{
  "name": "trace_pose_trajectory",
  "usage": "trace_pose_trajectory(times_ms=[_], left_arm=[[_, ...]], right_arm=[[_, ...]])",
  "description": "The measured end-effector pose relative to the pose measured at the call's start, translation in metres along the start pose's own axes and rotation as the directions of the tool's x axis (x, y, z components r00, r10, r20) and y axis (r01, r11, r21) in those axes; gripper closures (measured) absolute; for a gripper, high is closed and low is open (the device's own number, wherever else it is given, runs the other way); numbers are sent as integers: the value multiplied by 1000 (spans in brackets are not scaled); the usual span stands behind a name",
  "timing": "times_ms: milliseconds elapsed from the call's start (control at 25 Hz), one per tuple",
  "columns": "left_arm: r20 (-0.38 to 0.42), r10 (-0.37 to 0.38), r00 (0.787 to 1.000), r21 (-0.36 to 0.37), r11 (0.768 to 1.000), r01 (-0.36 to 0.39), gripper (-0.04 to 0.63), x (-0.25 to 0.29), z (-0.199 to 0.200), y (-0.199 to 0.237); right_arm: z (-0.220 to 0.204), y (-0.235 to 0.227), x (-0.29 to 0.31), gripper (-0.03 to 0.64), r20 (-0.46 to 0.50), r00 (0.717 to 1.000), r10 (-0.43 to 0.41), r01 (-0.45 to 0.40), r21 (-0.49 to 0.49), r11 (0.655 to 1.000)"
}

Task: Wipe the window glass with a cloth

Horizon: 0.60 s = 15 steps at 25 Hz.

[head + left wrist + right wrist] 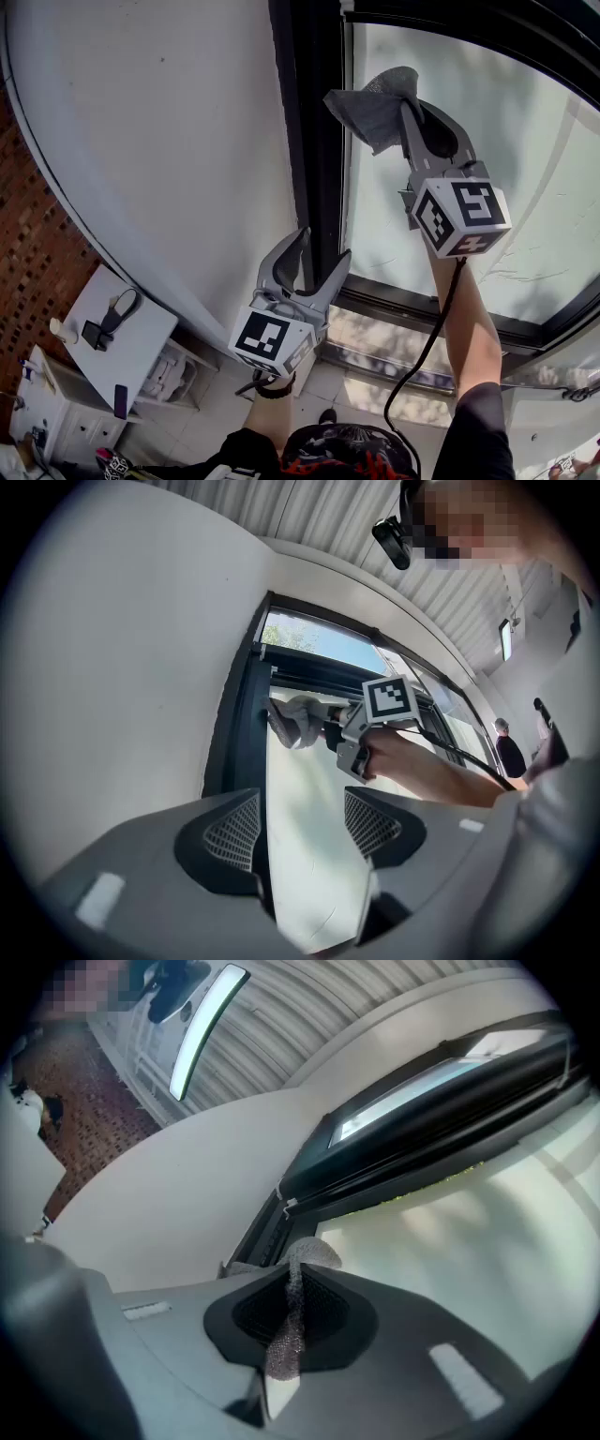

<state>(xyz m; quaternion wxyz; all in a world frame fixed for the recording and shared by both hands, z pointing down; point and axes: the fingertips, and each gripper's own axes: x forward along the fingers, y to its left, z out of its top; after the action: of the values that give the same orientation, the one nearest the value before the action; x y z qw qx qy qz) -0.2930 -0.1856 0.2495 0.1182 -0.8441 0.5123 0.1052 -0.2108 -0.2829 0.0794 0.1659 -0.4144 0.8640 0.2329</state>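
A grey cloth [375, 108] is pinched in my right gripper [412, 103], which is shut on it and raised against the frosted window glass [487, 169] close to the dark frame [314, 141]. In the right gripper view the cloth [291, 1321] runs as a thin strip between the closed jaws, bunching at their tips near the frame's upper corner. My left gripper [314, 251] stands open lower down, in front of the frame, with nothing between its fingers. The left gripper view shows the cloth [292, 719] and the right gripper [323, 726] on the glass [314, 855] ahead.
A white wall [159, 141] lies left of the window, with a brick wall [28, 244] further left. Below stand a white table [122, 333] with small items and white cabinets [56, 412]. A person [511, 752] stands far off at the right.
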Motion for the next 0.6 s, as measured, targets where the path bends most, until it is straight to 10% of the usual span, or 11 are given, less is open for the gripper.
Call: trace_pose_trajectory(times_ms=[600], left_arm=[[4, -135, 991, -161, 978, 134, 383, 26, -22, -40]], right_arm=[[36, -57, 53, 602, -142, 989, -31, -16, -323, 946]])
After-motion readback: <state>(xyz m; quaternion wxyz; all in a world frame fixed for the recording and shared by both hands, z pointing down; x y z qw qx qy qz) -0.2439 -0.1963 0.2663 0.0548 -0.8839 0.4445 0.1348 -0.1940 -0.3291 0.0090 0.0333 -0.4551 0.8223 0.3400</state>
